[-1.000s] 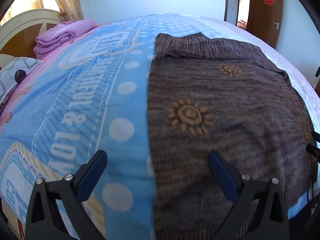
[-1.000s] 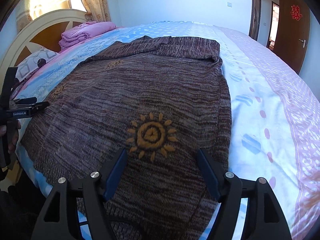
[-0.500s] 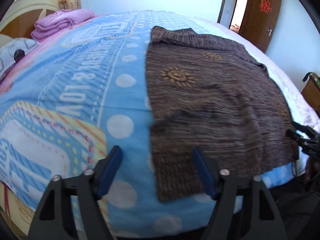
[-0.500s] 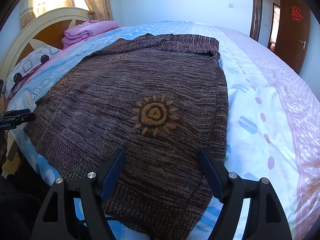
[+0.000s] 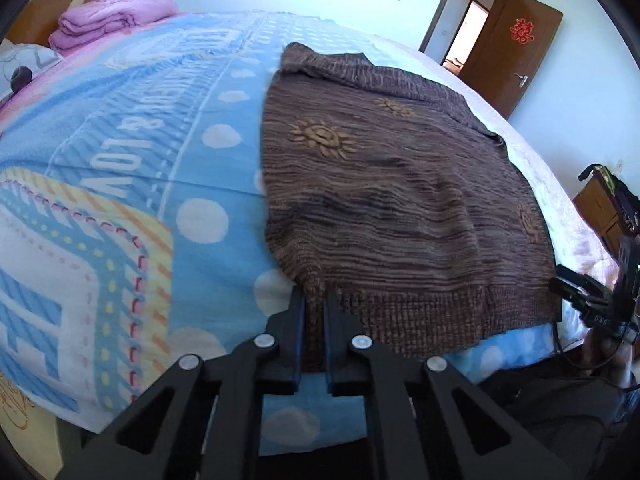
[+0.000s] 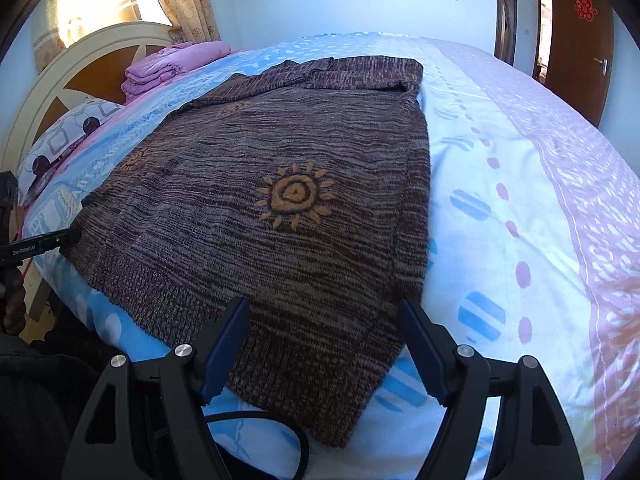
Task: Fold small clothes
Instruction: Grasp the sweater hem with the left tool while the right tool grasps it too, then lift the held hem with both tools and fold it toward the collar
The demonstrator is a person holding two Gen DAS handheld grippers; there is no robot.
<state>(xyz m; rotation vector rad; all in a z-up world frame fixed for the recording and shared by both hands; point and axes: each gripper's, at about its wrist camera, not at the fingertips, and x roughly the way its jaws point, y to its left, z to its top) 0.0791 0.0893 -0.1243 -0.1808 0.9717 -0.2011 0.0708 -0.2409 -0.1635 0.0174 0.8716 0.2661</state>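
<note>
A brown knitted sweater (image 5: 392,208) with orange sun motifs lies flat on the bed, its ribbed hem toward me. My left gripper (image 5: 314,304) is shut on the hem's near left corner, a strip of knit pinched between its blue pads. In the right wrist view the same sweater (image 6: 280,200) fills the middle, and my right gripper (image 6: 324,312) stands open with its fingers either side of the hem's near right corner, the pads not pressing on it. The left gripper (image 6: 48,240) shows at the sweater's far left corner there, and the right gripper (image 5: 580,292) shows at the right edge of the left wrist view.
The bed carries a blue, white and pink printed cover (image 5: 120,160). Folded pink bedding (image 6: 172,64) and a patterned pillow (image 6: 64,140) lie by the white headboard (image 6: 80,64). A brown door (image 5: 520,52) stands at the far right. A black cable (image 6: 280,432) hangs by the near edge.
The left gripper drew back toward the bed's near edge and shut on the sweater's hem corner. The right gripper drew back slightly toward the hem and stayed open.
</note>
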